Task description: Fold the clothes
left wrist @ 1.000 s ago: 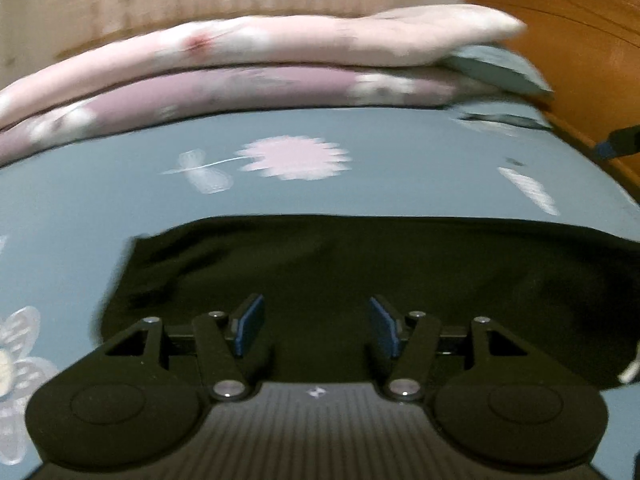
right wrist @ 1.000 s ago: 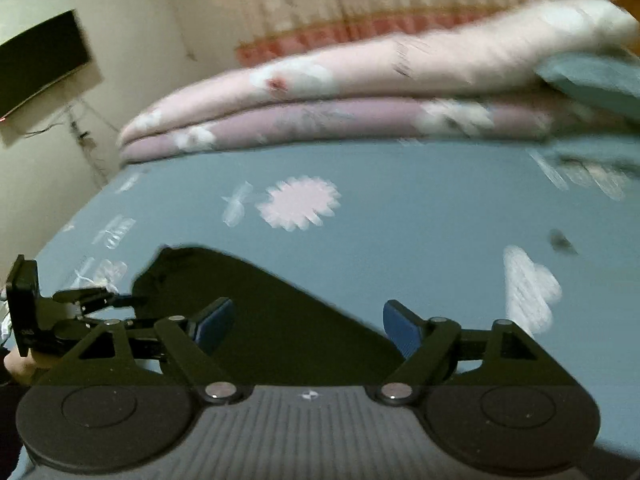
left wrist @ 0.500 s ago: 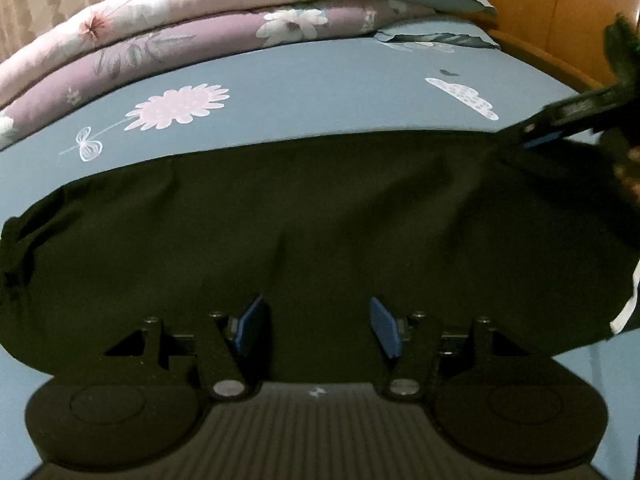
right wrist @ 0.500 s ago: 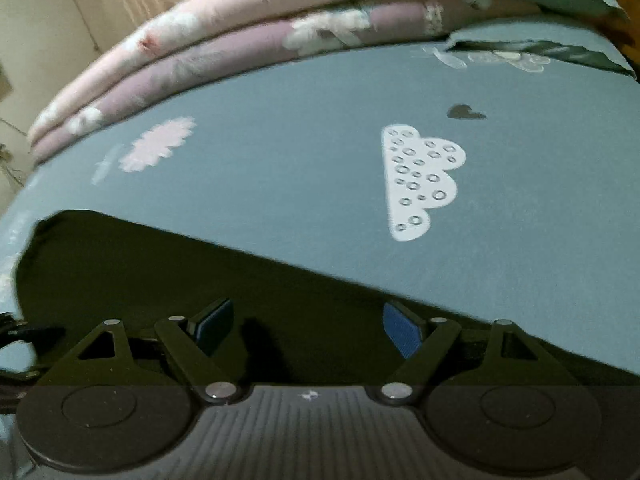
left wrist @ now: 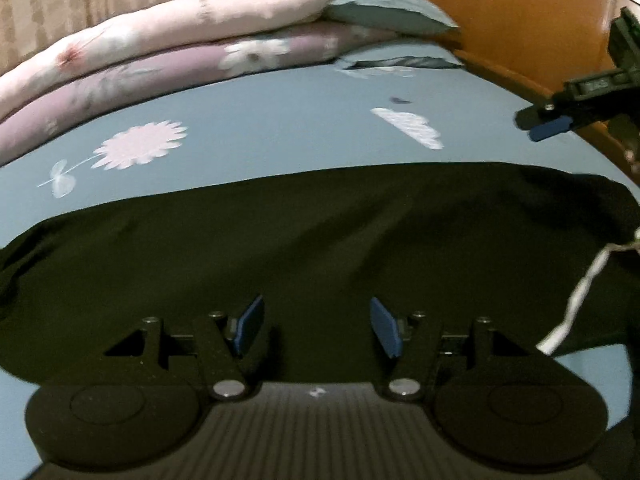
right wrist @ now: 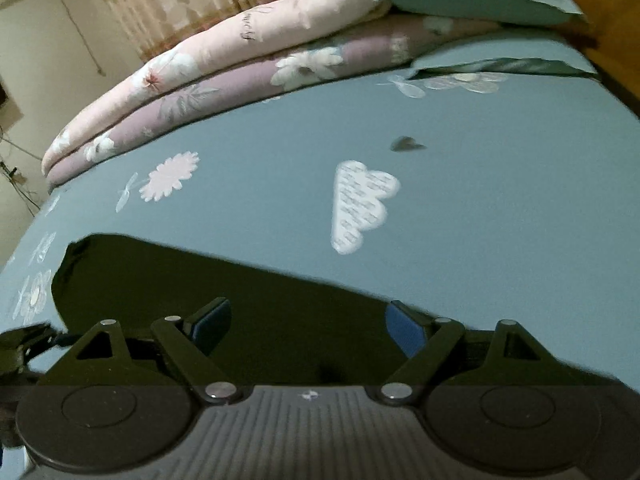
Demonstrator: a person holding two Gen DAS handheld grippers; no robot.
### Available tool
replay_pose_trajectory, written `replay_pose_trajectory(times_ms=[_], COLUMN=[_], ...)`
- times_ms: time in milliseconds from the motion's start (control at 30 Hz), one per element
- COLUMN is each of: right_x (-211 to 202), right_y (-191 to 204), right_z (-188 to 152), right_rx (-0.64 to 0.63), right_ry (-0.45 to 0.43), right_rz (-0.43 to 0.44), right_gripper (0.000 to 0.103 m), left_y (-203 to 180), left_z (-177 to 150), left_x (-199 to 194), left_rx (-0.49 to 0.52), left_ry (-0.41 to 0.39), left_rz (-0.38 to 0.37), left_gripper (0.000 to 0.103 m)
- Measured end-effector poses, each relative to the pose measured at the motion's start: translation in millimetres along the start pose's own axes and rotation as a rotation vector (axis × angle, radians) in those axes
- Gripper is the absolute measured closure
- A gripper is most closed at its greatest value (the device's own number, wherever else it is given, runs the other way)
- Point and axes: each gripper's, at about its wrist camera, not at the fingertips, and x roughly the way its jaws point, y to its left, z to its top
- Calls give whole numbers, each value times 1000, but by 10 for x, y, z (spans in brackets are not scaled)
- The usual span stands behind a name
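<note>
Left wrist view: at far left, folded pink and mauve quilts (left wrist: 160,52) lie stacked along the far side of a blue printed bedsheet (left wrist: 280,120). A black garment (left wrist: 320,240) is spread flat across the near part of the sheet. The left gripper (left wrist: 316,326) hangs over the garment's middle, jaws apart with nothing between them. A white drawstring (left wrist: 580,292) trails at the garment's right end. At far right, the right gripper (left wrist: 548,128) is poised above the sheet before a wooden headboard (left wrist: 520,20). Right wrist view: the right gripper's jaws stand wide apart and empty over the garment's far edge; a white cloud print (right wrist: 360,204) lies beyond.
</note>
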Motion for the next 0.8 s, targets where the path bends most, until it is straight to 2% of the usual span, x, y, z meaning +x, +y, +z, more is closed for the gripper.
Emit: replay_pose_trajectory(times_ms=[167,267,400,467,567,633,667,700,733,767,800], right_x=[-491,-630,-784,-864,-980,-1039,-1053,-1063,-1075,-1090,-1107], right_y=[-171,-182,-138,-104,-41,13,36,57,77,92,102], right_z=[-424,-638,-894,-1022,-1223,-1365,-1420,-1469,-1513,-1548,-1575], right_rx=[18,8,-1,-2,-11,-27,-35,-41,-44,-47,-52], right_ry=[10,12,-4,-18,-47,-69,-73,-71,-66,-62,-58], right_rz=[18,18,25,30,26,2,-8,-10,-7,-2,5], right_gripper=[15,15,15,15,14,14,14,14,14,14,14], left_y=[-297,-369,-399,-354,-214,-177,-215,-307,-409,-512,-621], left_z=[-158,-253,-336,-353,-457,-523,-544,-536,-522,-502,-490], left_x=[44,98,59,-35,-206,-292,-328,-347,-362,-349,-332], left_rx=[-10,-30,-60,-150,-367,-468,-454,-382,-299,-207,-107], left_ry=[20,69,101,102,78,43,16,-2,-16,-10,-2], left_rz=[-43,-58,-39,-42,-87,-87,-70,-36,2,15,22], left_gripper=[43,43,43,44,44,48,48,49,54,62,64])
